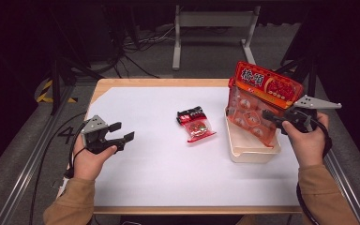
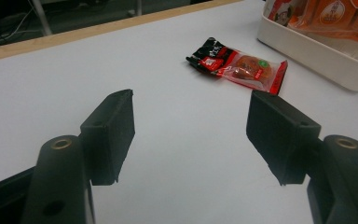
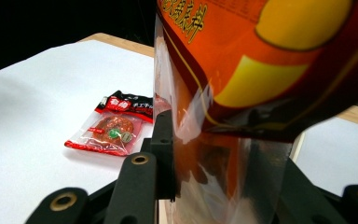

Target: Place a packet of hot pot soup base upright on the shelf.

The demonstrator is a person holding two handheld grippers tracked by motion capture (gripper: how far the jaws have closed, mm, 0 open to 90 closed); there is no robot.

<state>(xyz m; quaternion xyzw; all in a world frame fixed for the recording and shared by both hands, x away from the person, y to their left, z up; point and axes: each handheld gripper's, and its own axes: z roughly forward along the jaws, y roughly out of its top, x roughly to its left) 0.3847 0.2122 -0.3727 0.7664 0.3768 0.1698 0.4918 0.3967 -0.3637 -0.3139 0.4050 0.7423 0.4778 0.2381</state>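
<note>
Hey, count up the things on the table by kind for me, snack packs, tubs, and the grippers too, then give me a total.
Large snack bag: 1, held by the right gripper over the tub
Small snack packet: 1, lying on the white sheet
White tub: 1
Grippers: 2, the left gripper open and empty
Total: 5

You work in a lab or test room, not a home. Your desk [image 1: 168, 84] has a wooden edge and a plain white sheet [image 1: 159, 164] covering its top. Beyond the desk's far edge, a grey carpeted floor [image 1: 206, 56] carries loose cables [image 1: 136, 44] and the white metal legs of a frame [image 1: 215, 21]. Left of the desk, yellow-and-black hazard tape [image 1: 47, 91] marks the floor beside a black stand [image 1: 56, 79], and metal rails [image 1: 33, 154] run along the desk's side. The surroundings stay dark.
</note>
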